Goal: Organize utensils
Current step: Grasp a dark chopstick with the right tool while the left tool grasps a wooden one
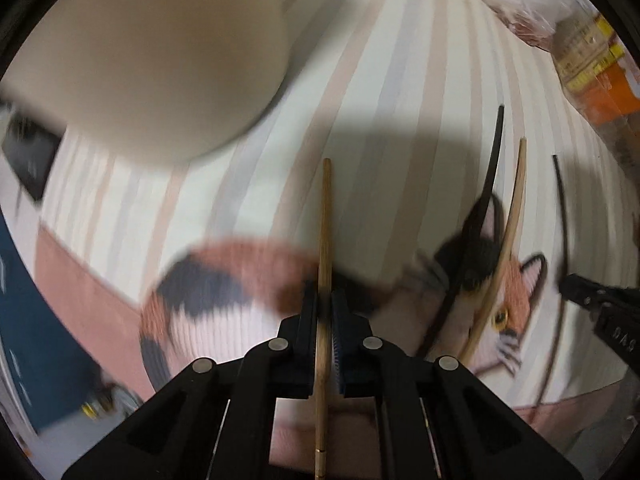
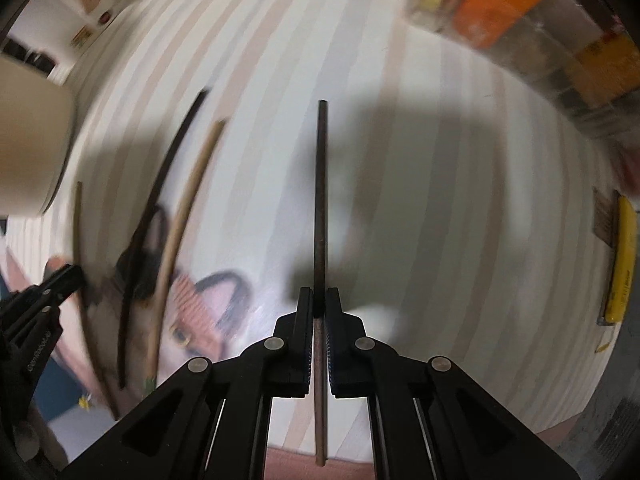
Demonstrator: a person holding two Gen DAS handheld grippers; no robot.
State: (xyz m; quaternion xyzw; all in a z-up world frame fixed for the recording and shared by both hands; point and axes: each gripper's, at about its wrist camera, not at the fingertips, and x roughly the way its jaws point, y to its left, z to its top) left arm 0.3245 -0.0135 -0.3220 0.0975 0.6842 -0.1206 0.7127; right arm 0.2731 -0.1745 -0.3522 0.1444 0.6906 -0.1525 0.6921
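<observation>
Our left gripper (image 1: 325, 300) clenches a wooden chopstick (image 1: 325, 236); right gripper (image 2: 319, 300) grasps a dark chopstick (image 2: 321, 200). Thin grips: either could pivot and slip.

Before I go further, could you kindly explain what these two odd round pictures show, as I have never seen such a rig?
Each picture comes from a fisheye camera mounted on a hand-held, two-finger gripper, looking forward along its fingers. A person holds one in each hand.

The left gripper is closed on a light wooden chopstick. The right gripper is closed on a dark chopstick.

Below is a striped cloth printed with a cat. Two more chopsticks, one black and one pale, lie on it side by side. A large cream container stands near the left gripper, and blurred orange and yellow packages sit at the far edge.
</observation>
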